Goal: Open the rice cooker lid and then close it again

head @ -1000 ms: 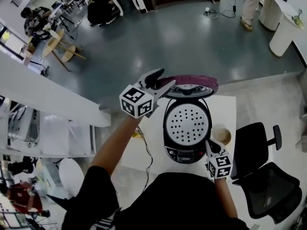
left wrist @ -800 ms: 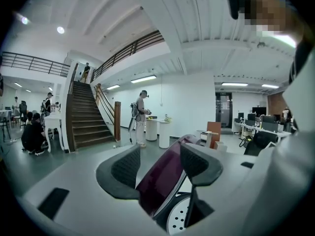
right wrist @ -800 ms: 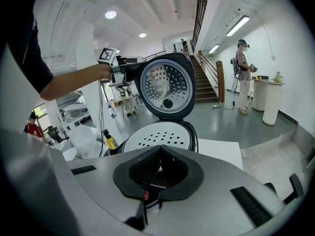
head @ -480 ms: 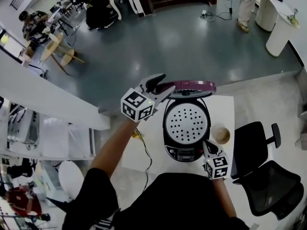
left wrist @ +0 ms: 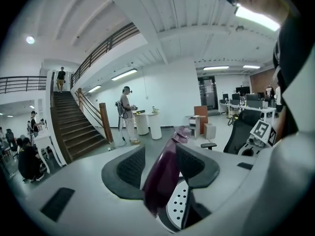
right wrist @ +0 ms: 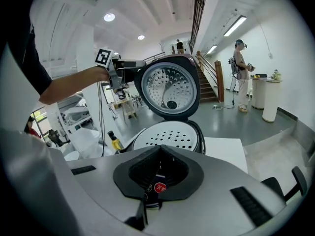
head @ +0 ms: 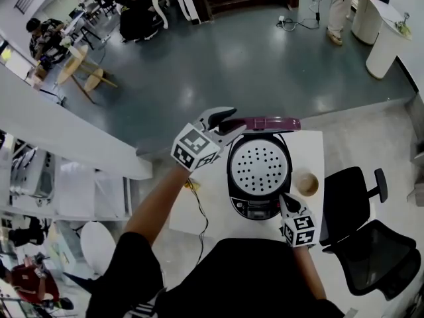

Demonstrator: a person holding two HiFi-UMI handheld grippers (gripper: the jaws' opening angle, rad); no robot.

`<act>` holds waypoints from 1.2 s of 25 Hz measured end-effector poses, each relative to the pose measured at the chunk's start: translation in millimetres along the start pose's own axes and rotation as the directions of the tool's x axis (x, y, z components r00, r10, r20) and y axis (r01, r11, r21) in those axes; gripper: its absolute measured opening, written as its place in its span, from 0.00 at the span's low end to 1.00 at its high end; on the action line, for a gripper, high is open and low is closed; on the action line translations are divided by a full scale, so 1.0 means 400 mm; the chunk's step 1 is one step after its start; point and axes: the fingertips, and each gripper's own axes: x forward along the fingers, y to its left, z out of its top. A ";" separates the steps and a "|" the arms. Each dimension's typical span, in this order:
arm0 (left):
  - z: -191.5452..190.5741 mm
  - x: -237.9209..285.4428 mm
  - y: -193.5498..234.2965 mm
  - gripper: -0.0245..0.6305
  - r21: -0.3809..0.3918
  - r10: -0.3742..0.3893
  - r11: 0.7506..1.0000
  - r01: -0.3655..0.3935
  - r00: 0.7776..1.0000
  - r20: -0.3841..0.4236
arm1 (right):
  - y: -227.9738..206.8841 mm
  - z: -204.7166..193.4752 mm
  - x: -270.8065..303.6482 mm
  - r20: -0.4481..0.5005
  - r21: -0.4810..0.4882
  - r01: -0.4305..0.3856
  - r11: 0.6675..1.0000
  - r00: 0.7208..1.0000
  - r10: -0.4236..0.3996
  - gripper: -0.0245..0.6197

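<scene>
Standing on the white table, the rice cooker has its purple-edged lid raised upright at its far side, leaving the perforated inner plate exposed; the left gripper reaches in from the left with the lid's rim between its jaws, which have just been closing, a gap showing beside one pad; the right gripper has its jaws together, tips at the cooker's front control panel; a round tan cup sits just right of the cooker.
</scene>
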 end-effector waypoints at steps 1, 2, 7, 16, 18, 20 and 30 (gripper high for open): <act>0.000 -0.001 -0.005 0.33 0.009 -0.003 1.000 0.003 1.000 -0.003 | 0.003 -0.001 -0.001 0.001 -0.001 0.000 1.000 1.000 0.000 0.04; 0.000 -0.003 -0.010 0.32 0.017 -0.006 1.000 0.006 1.000 -0.007 | 0.007 -0.001 -0.003 0.001 -0.002 -0.001 1.000 1.000 0.001 0.04; -0.005 -0.009 -0.038 0.30 0.062 -0.035 0.997 0.037 0.999 -0.032 | 0.020 -0.003 -0.012 0.007 -0.006 0.003 1.000 1.000 -0.003 0.04; -0.013 -0.009 -0.088 0.19 0.221 -0.065 0.971 0.088 0.992 -0.110 | 0.053 0.003 -0.011 0.026 -0.005 0.006 1.000 1.000 -0.006 0.04; -0.014 -0.011 -0.090 0.19 0.213 -0.072 0.972 0.096 0.991 -0.116 | 0.059 0.001 -0.013 0.027 -0.003 0.009 1.000 1.000 -0.008 0.04; -0.017 -0.012 -0.097 0.19 0.209 -0.083 0.972 0.110 0.988 -0.131 | 0.060 -0.001 -0.016 0.028 -0.001 0.013 1.000 1.000 -0.013 0.04; -0.047 -0.022 -0.153 0.19 0.223 -0.124 0.959 0.174 0.967 -0.222 | 0.083 0.005 -0.034 0.049 -0.008 0.026 1.000 0.998 -0.026 0.04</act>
